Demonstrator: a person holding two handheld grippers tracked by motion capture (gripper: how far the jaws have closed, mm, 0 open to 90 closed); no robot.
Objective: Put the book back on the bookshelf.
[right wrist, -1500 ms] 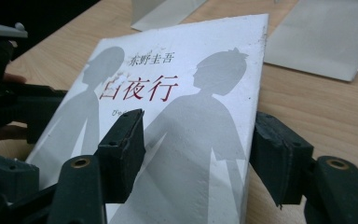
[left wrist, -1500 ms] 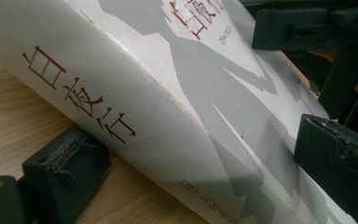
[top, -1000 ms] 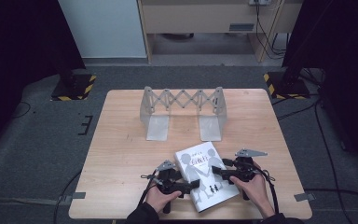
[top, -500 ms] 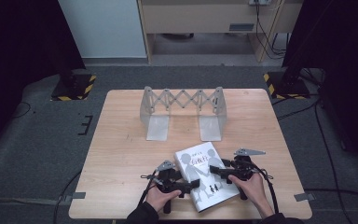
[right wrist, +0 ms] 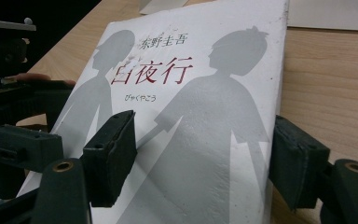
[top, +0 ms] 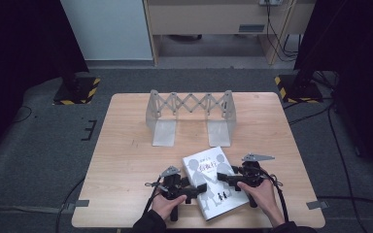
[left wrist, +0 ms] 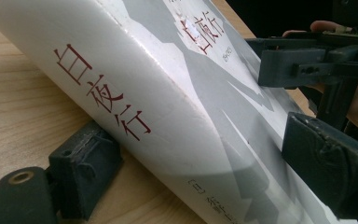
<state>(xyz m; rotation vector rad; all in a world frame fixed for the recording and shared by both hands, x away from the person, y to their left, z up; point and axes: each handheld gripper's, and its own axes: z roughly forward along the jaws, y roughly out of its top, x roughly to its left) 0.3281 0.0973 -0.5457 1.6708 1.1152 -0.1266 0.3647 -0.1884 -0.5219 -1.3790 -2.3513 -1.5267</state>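
Observation:
A white book with grey silhouettes and a red title lies flat near the table's front edge. My left gripper reaches in from the book's left. Its jaws have just been closing, and the spine lies between them. In the left gripper view one pad sits low against the spine at the tabletop, and the other hovers over the cover. My right gripper comes in from the right. In the right gripper view it stands open, one pad over the cover and the other beside the book's right edge.
A grey folding rack with a scissor lattice and two flat feet stands at the back middle of the wooden table. Beyond the table are dark carpet, yellow-black striped stand bases and a cabinet. Cables trail from both grippers toward the front.

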